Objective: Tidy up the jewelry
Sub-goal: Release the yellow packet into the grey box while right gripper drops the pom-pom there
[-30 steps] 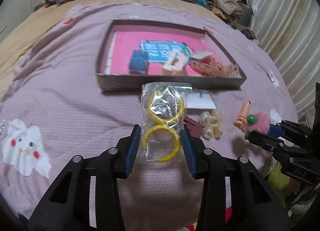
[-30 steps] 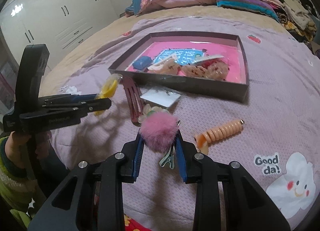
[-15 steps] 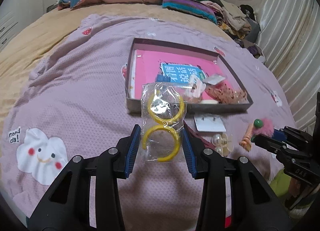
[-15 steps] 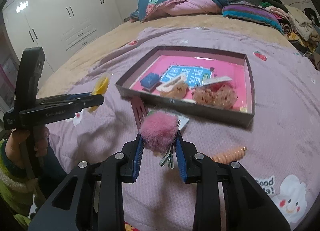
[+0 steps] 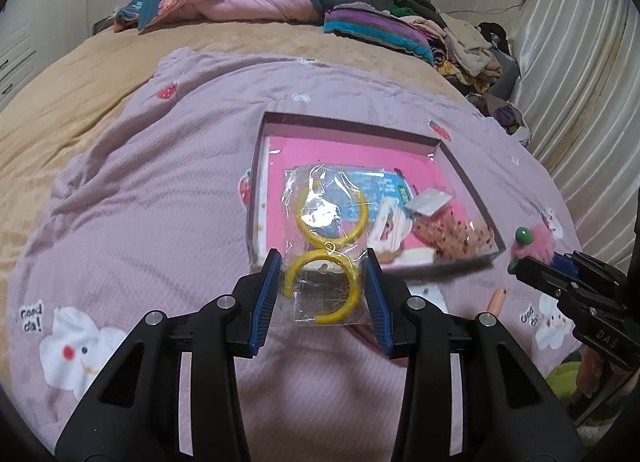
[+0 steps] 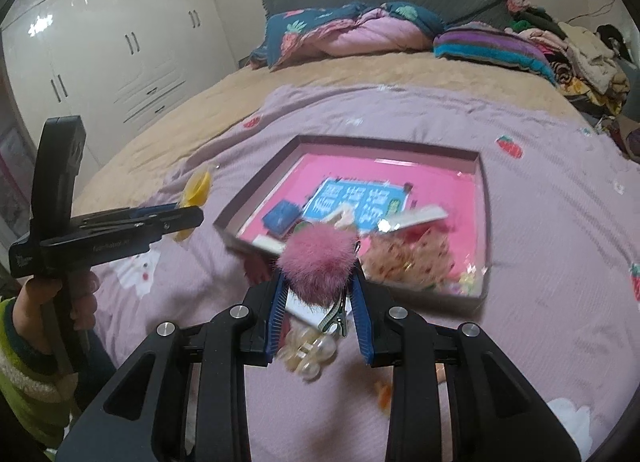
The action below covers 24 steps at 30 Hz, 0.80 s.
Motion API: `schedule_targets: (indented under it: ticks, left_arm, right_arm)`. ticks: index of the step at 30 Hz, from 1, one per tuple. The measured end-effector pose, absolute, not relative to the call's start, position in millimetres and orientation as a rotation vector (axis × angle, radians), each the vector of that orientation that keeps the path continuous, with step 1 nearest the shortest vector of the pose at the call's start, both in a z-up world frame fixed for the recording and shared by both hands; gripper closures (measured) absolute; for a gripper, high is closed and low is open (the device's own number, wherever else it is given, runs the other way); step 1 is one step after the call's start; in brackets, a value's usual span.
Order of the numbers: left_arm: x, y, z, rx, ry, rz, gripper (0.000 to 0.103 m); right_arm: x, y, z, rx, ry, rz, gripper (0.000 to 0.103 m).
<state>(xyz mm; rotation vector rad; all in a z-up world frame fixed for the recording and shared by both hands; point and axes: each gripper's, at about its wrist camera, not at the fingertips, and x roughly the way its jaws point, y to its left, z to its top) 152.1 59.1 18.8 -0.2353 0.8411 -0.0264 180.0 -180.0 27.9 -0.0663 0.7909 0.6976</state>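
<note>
Left gripper (image 5: 322, 290): angled down over the bed, jaws partly closed on a clear bag (image 5: 326, 246) of two yellow hoops, held off the cover. Right gripper (image 6: 318, 302): likewise angled down, jaws pinching a pink pom-pom clip (image 6: 320, 260) in the air. Ahead of both: shallow box (image 6: 482, 198) with pink floor, holding small packets. Below the right gripper: pearl clip (image 6: 308, 354) on the lilac blanket (image 5: 160, 202). Beyond: folded quilts, white wardrobe (image 6: 108, 50).
</note>
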Motion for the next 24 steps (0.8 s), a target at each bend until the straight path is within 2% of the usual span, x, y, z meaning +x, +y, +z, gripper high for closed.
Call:
schedule_targets:
  ticks: [14,24]
  left_arm:
    - [196.8,43.1,18.6,-0.210,0.849,-0.054,0.070]
    - [224.6,28.4,1.0,-0.206,0.896,-0.086,0.070]
  right_arm:
    - [231.8,-211.5,35.7,-0.007,0.746,0.560,0.074]
    - [263.6,-235.2,18.3,0.029,0.787,0.486,0.074]
